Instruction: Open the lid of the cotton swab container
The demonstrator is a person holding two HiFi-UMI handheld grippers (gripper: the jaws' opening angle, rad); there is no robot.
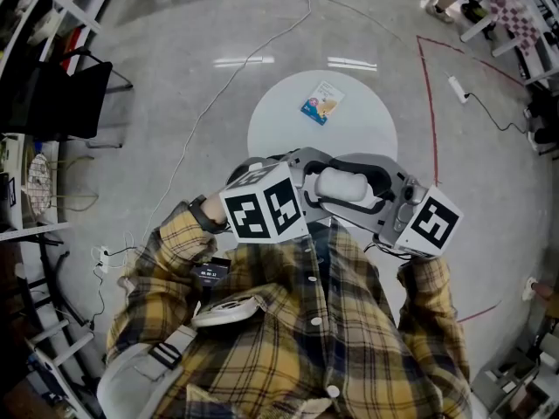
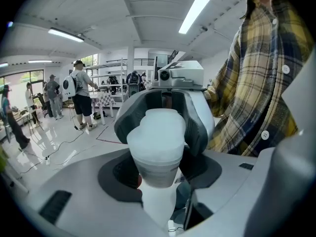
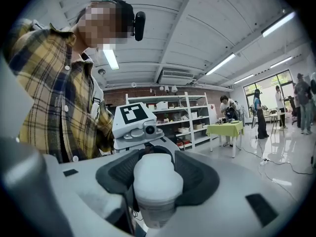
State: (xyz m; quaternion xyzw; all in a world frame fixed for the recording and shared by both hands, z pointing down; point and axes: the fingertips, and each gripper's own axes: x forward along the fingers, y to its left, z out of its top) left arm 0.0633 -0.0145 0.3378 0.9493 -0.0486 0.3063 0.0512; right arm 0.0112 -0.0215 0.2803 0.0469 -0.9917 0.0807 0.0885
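Centrally, one translucent white plastic cotton swab container (image 1: 342,187) sits mid-frame, pinched at opposite ends by two grippers: left gripper (image 1: 325,190) and right gripper (image 1: 371,192). Above, one round white table (image 1: 279,129) bears one blue card (image 1: 321,103), print unreadable.

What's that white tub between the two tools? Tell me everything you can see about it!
The white frosted plastic cotton swab container is a small round tub: one end solid milky white, the other cloudy and half see-through. It looks closed. It lies sideways in the air before the person's checked shirt. The left tool grips it between dark pads, and the right tool appears to clamp it from the opposite side. Nothing else touches it.
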